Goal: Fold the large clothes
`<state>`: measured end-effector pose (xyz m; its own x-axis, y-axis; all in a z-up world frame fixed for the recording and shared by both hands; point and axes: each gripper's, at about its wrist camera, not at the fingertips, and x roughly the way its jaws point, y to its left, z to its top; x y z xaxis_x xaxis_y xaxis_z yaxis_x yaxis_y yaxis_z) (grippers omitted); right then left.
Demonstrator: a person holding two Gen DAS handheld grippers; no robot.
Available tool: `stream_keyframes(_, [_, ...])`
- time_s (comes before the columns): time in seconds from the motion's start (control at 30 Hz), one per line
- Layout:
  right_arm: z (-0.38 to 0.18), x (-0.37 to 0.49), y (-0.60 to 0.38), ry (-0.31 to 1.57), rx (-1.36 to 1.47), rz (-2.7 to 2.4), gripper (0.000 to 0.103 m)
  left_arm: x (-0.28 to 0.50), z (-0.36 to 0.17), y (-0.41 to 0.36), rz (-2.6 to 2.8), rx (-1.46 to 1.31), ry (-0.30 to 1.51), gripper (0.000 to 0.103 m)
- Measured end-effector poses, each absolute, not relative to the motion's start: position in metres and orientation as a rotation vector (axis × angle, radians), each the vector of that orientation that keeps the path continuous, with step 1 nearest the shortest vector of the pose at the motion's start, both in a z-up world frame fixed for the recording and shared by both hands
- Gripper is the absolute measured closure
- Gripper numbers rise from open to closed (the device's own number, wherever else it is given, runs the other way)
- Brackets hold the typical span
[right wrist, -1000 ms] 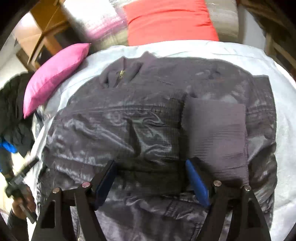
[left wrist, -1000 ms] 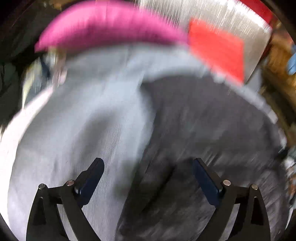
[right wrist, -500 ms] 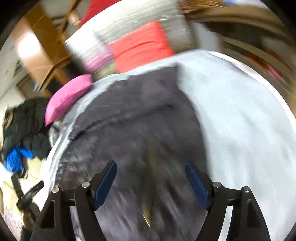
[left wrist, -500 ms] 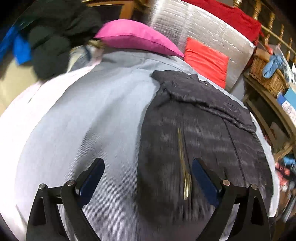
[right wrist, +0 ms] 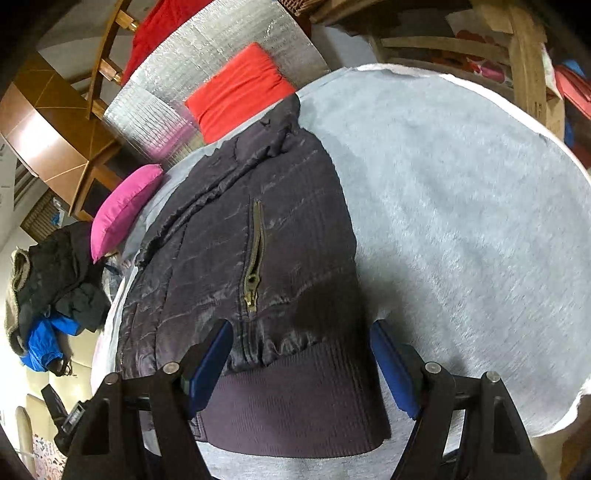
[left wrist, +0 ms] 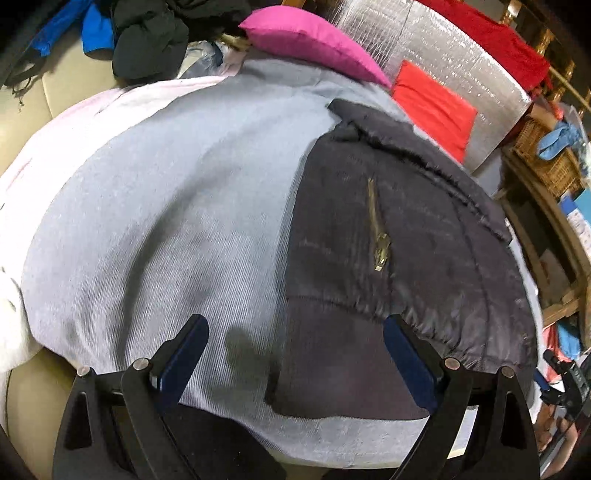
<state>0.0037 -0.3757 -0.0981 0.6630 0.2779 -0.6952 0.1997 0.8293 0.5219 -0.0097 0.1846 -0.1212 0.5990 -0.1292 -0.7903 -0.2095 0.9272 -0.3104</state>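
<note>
Far off to the left, past the bed's left edge, you can see a pile of dark clothes (left wrist: 147, 40) with something blue (left wrist: 92, 33) in it. Next comes the pink pillow (left wrist: 310, 44), lying at the far left corner of the bed. Your left gripper (left wrist: 295, 354) hangs over the near edge of the bed, and its two blue fingers (left wrist: 184, 354) are spread wide with nothing between them. Under it is the bare grey blanket (left wrist: 147, 221) and the near left corner of the jacket. The dark jacket (right wrist: 236, 258) lies folded on the blanket, in a long strip that runs from the near edge up toward the far edge. Its collar (right wrist: 280, 125) points to the red pillow (right wrist: 240, 92), and its ribbed hem (right wrist: 295, 406) is close to you. A gold zipper (right wrist: 255, 258) shows on top, in the middle of the strip. The red pillow leans on a shiny silver board (right wrist: 177, 85) at the far edge of the bed. Your right gripper (right wrist: 301, 365) hangs over the ribbed hem, at the jacket's right side. Its blue fingers (right wrist: 391, 373) are wide apart too, and they hold nothing. To the right of the jacket the grey blanket is bare all the way to the bed's right edge. Past that edge stands some wooden furniture (right wrist: 524, 66).
</note>
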Motion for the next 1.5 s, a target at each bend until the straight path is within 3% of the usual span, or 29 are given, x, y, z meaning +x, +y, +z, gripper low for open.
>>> stream_keyframes(0.33, [-0.104, 0.005, -0.361, 0.868, 0.571, 0.036, 0.023, -0.006, -0.106, 0.162, 0.171, -0.240, 0.933, 0.008])
stream_keyframes(1.03, [-0.111, 0.008, -0.343, 0.921, 0.445, 0.002, 0.023, 0.003, -0.126, 0.155, 0.176, -0.213, 0.989, 0.008])
stream_keyframes(1.3, [-0.119, 0.011, -0.313, 0.952, 0.239, -0.025, 0.008, 0.006, -0.138, 0.153, 0.191, -0.181, 1.008, 0.008])
stream_keyframes(1.5, [-0.123, 0.011, -0.306, 0.949, 0.216, -0.020, 0.003, 0.006, -0.140, 0.151, 0.196, -0.186, 1.007, 0.007])
